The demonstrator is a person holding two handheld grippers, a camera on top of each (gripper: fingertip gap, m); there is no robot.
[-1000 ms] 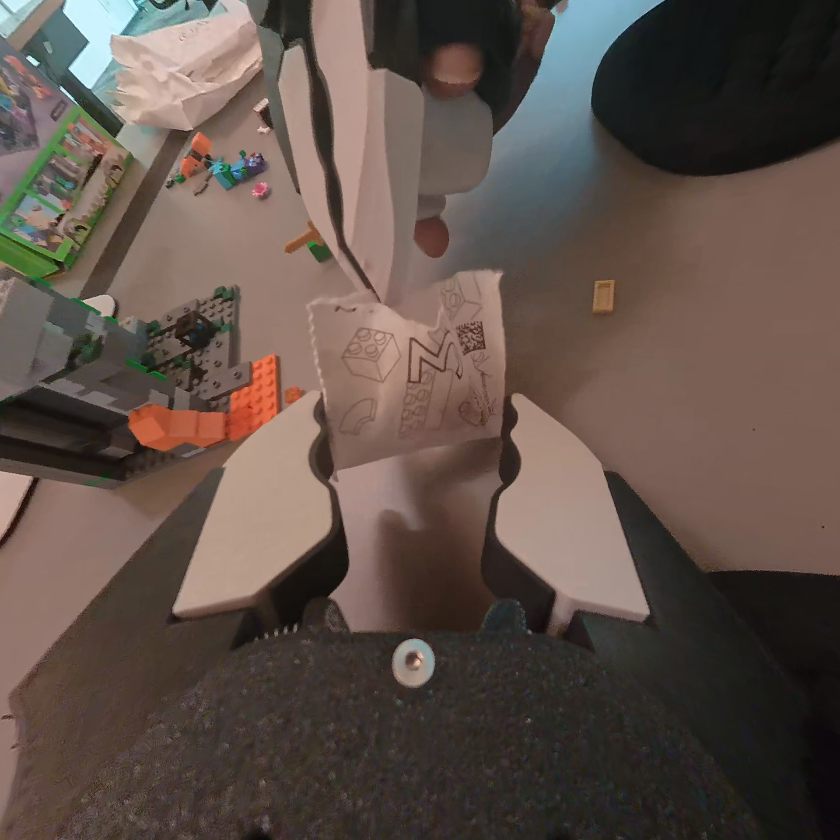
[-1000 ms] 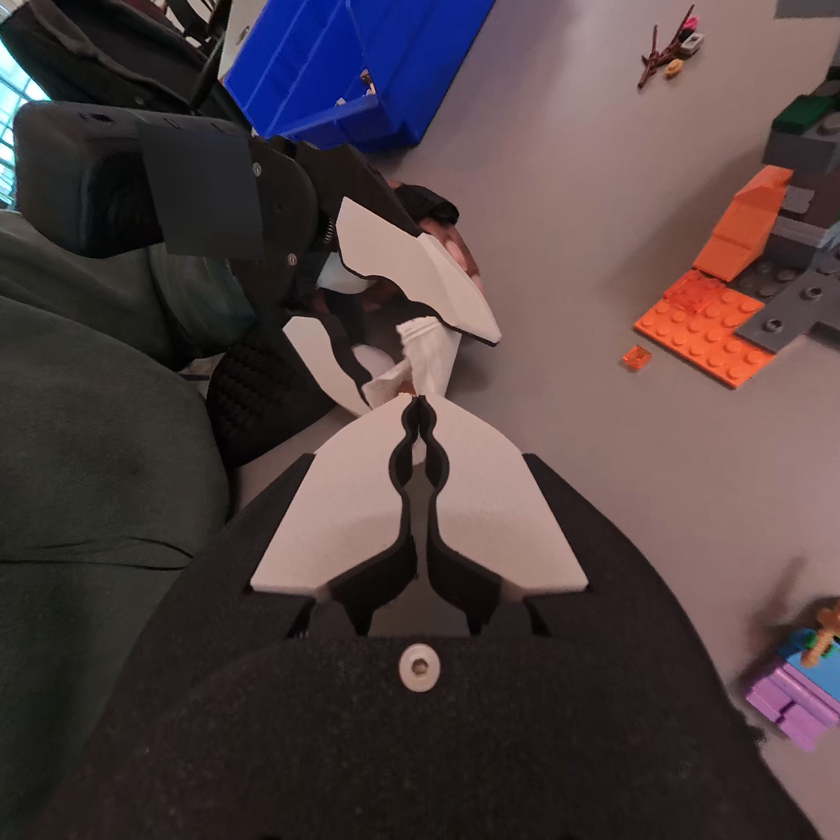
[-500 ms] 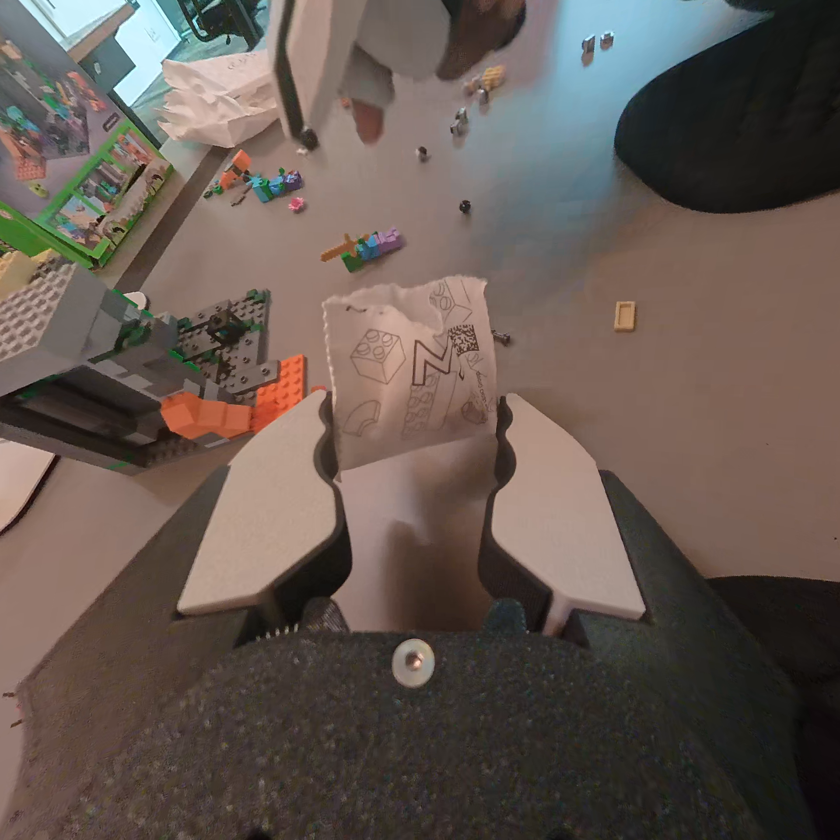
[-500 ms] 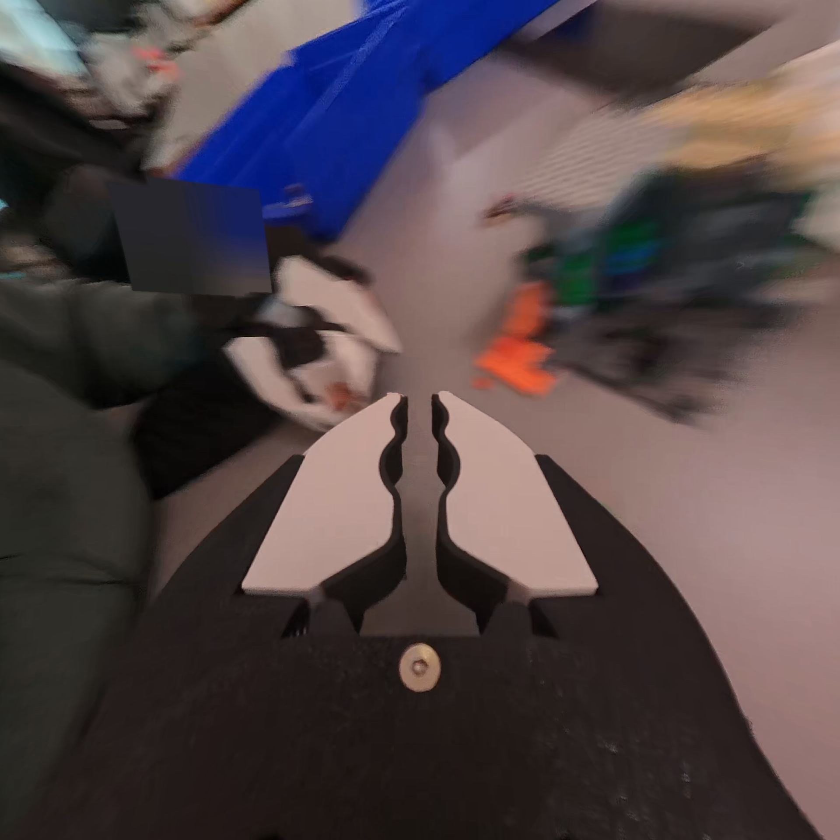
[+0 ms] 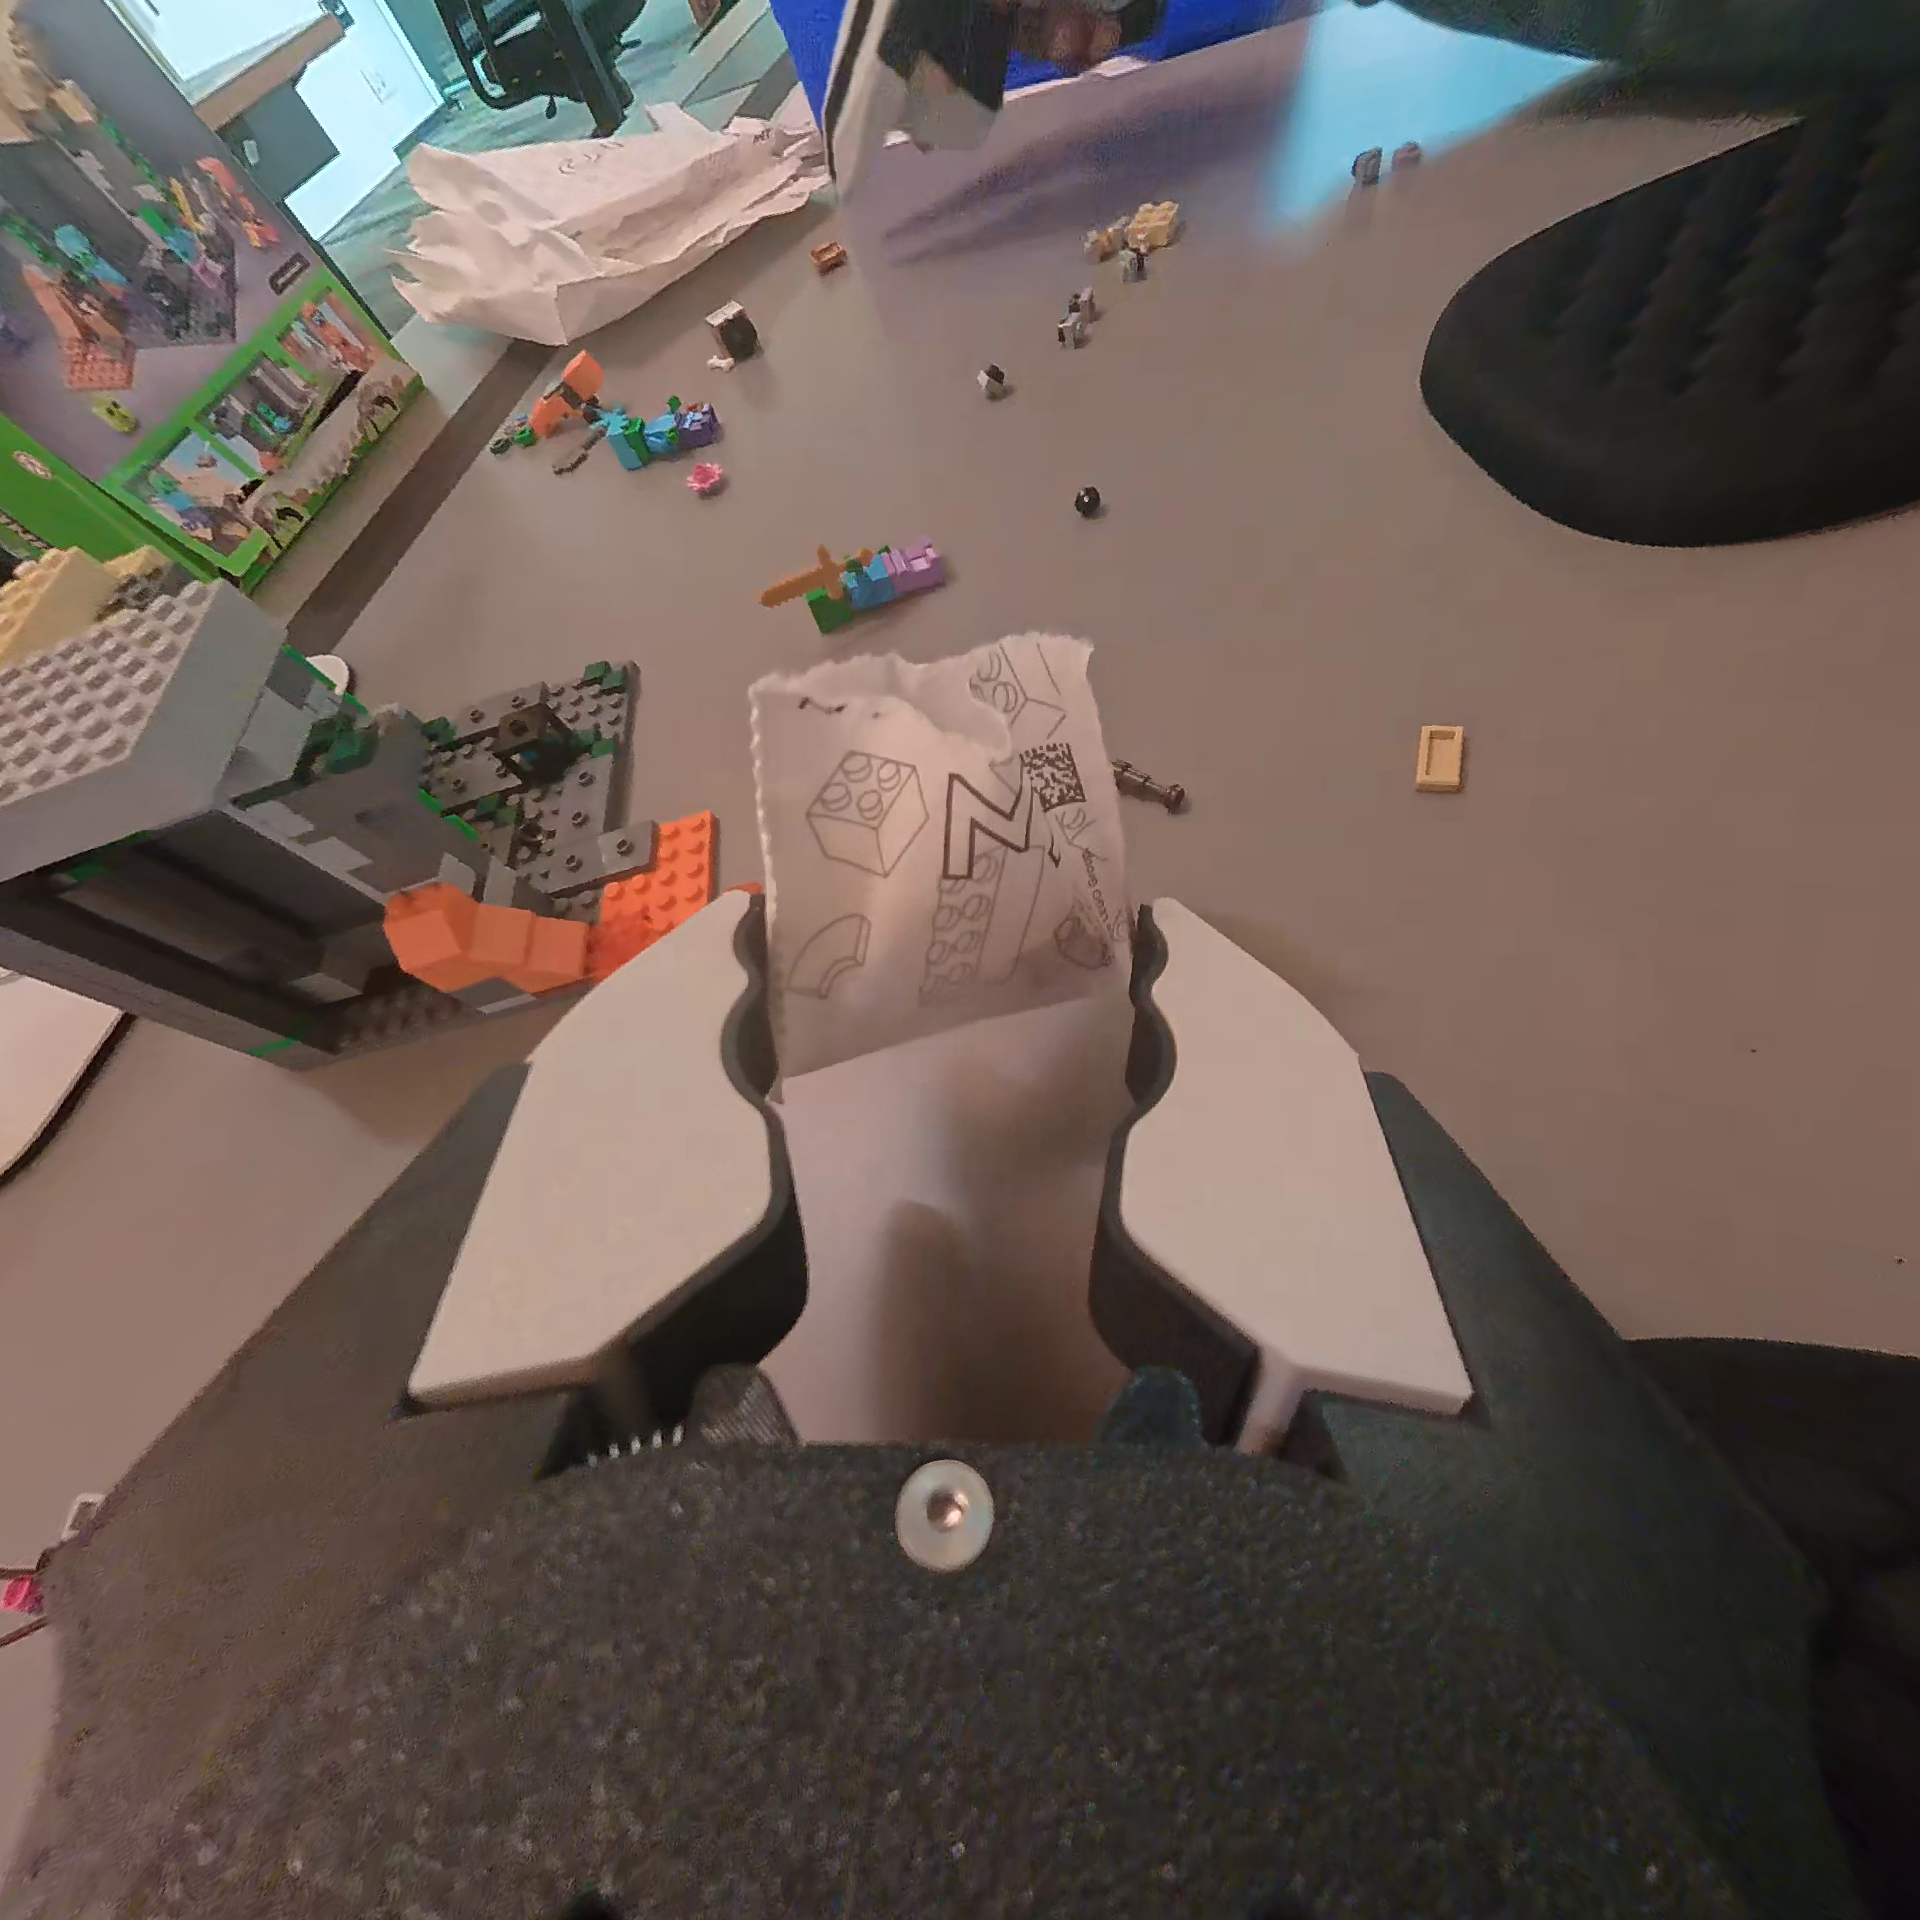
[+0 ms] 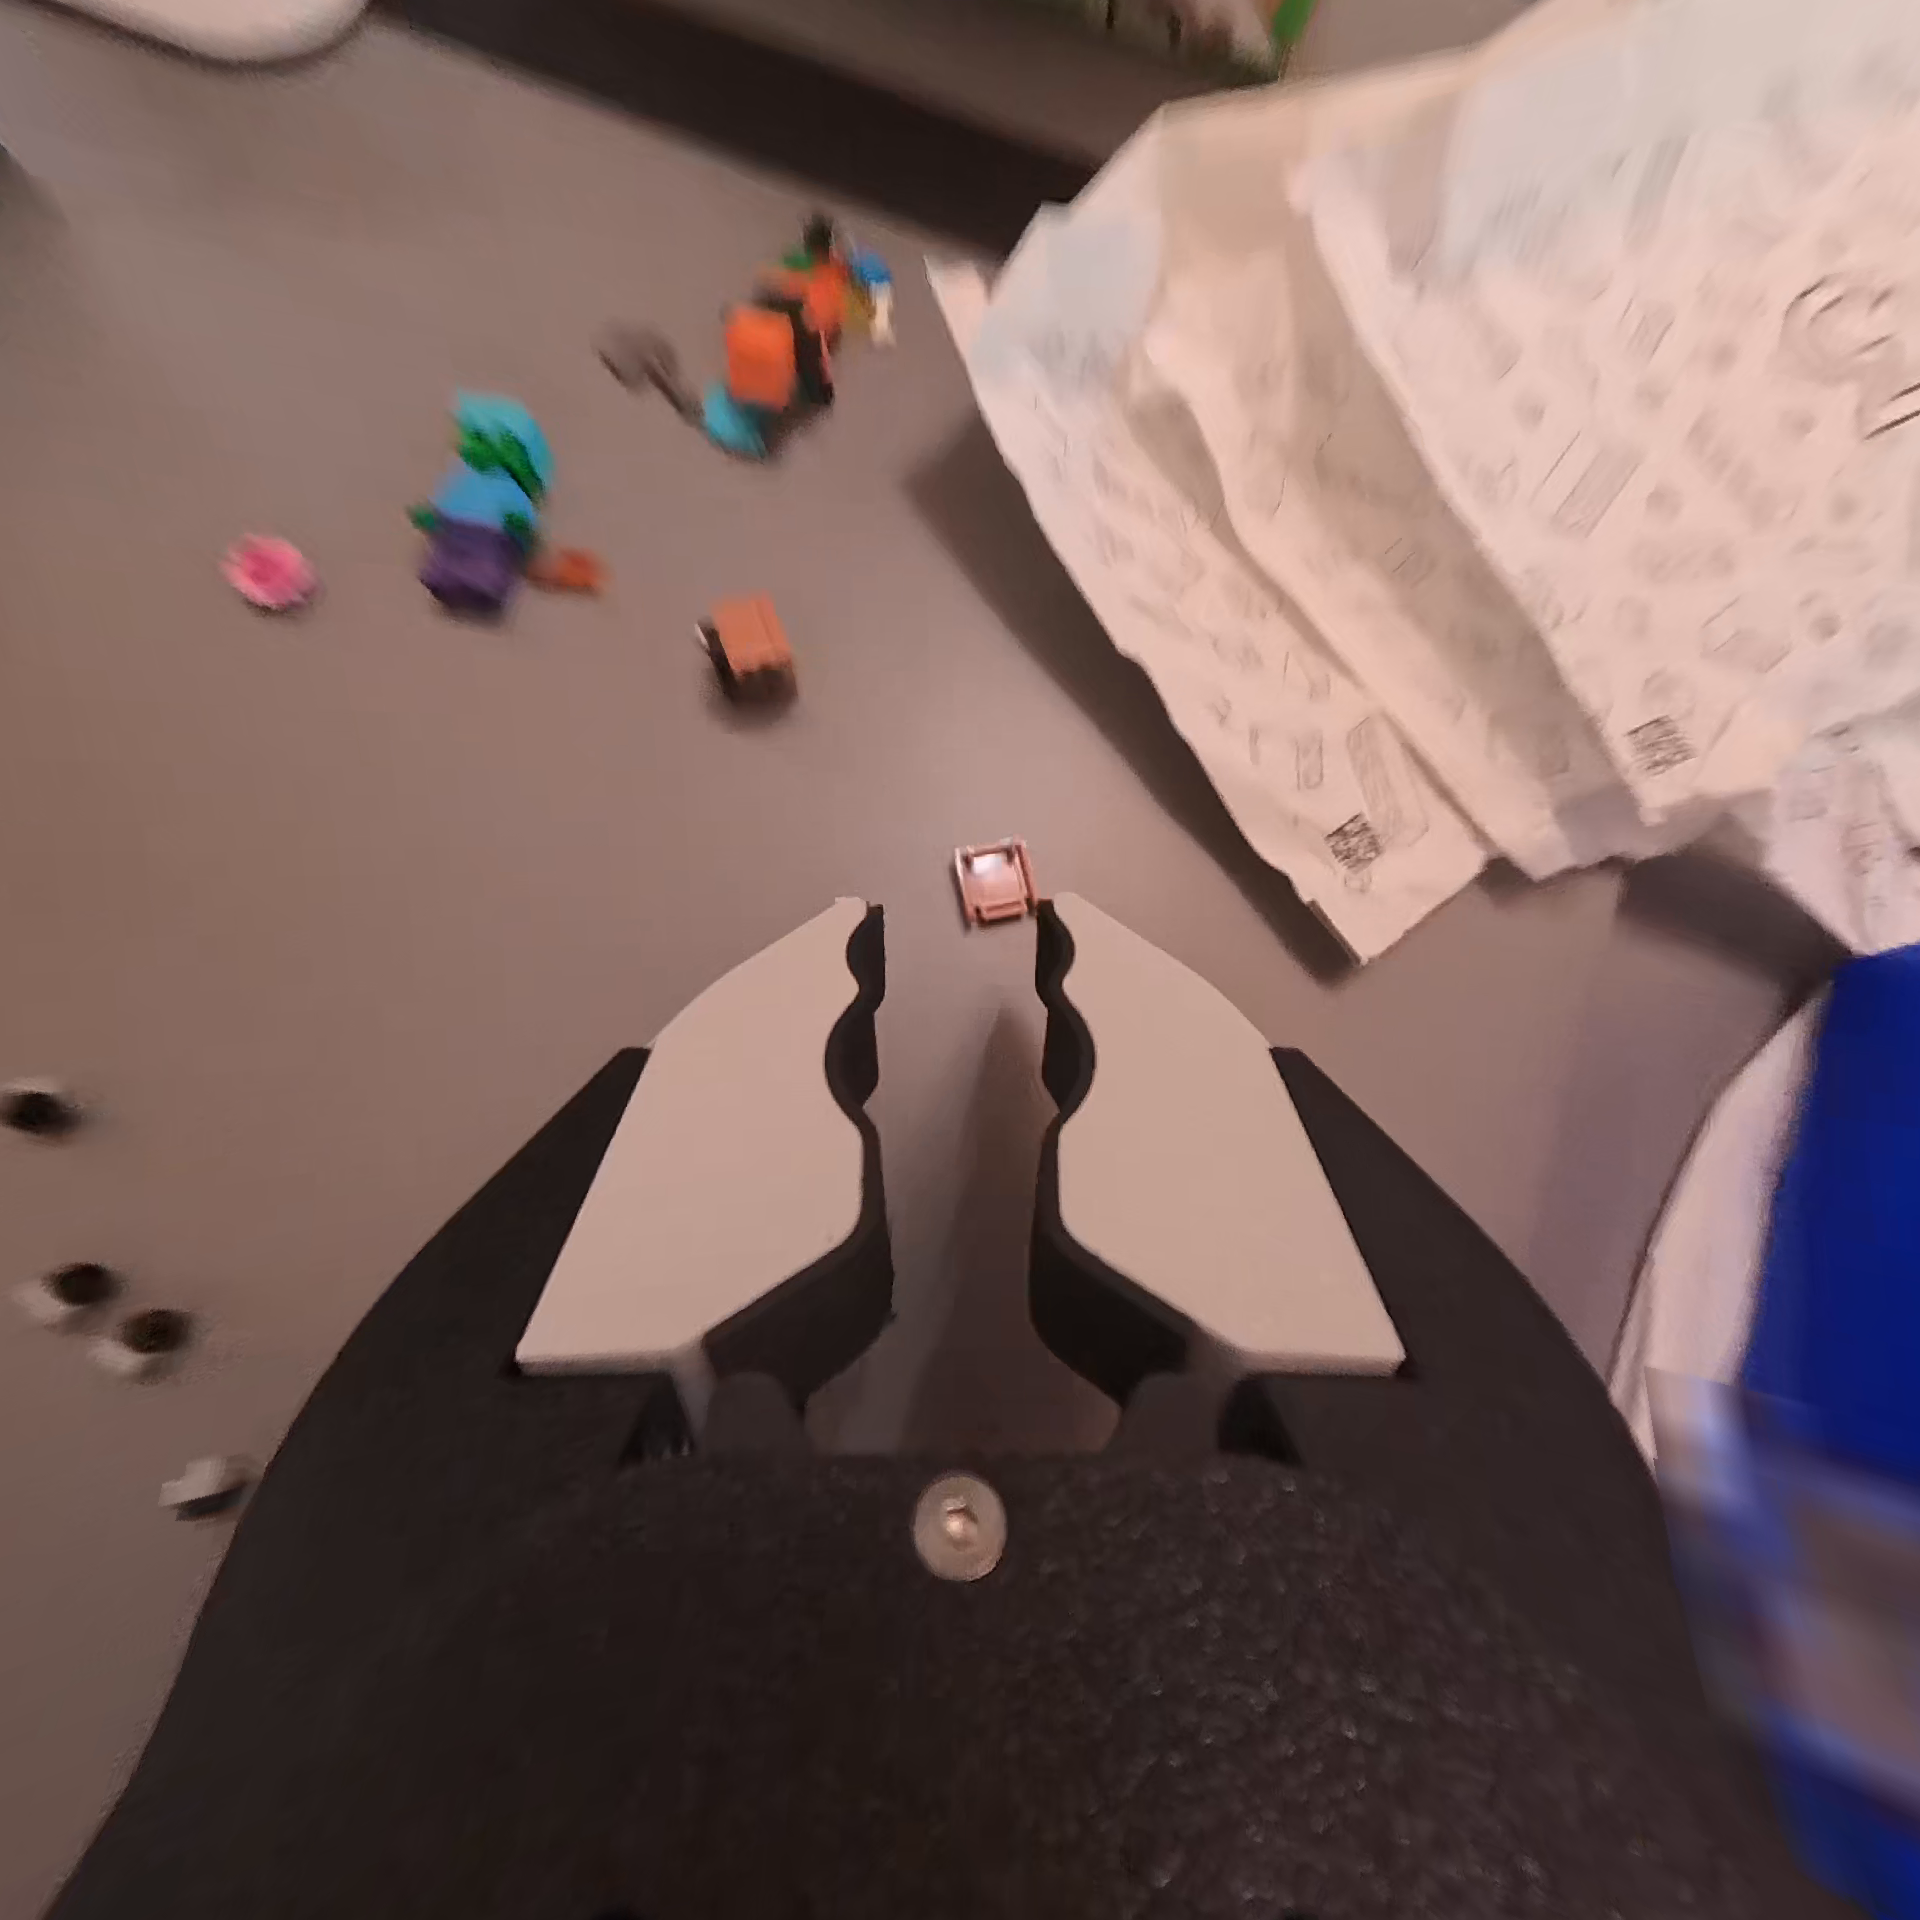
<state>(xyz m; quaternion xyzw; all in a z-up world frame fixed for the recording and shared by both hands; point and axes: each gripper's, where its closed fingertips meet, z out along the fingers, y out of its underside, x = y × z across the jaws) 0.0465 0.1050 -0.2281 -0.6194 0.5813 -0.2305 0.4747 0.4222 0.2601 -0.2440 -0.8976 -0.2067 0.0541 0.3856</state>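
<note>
My left gripper point(image 5: 948, 909) is shut on a small white paper bag point(image 5: 935, 821) printed with brick drawings. It holds the bag by its sides, above the grey table, with the torn top edge pointing away. My right gripper point(image 6: 958, 914) is open and empty, low over the table. A small pinkish-brown piece point(image 6: 992, 883) lies just beyond its fingertips, close to the right fingertip. The right wrist view is blurred. The right gripper also shows, blurred, at the top of the left wrist view point(image 5: 904, 94).
A grey brick build with orange plates point(image 5: 312, 862) stands left of the bag, with a green box point(image 5: 156, 343) behind it. Crumpled white paper bags point(image 6: 1455, 499) and a blue bin point(image 6: 1849, 1195) lie right of my right gripper. Loose bricks point(image 5: 862, 587) and a black cushion point(image 5: 1704, 343) are farther out. My right fingertips sit around 40 centimetres from my left ones.
My right gripper has let go of the bag's top edge, opened, and swung away to another part of the table. My left gripper still holds the bag, nearly still.
</note>
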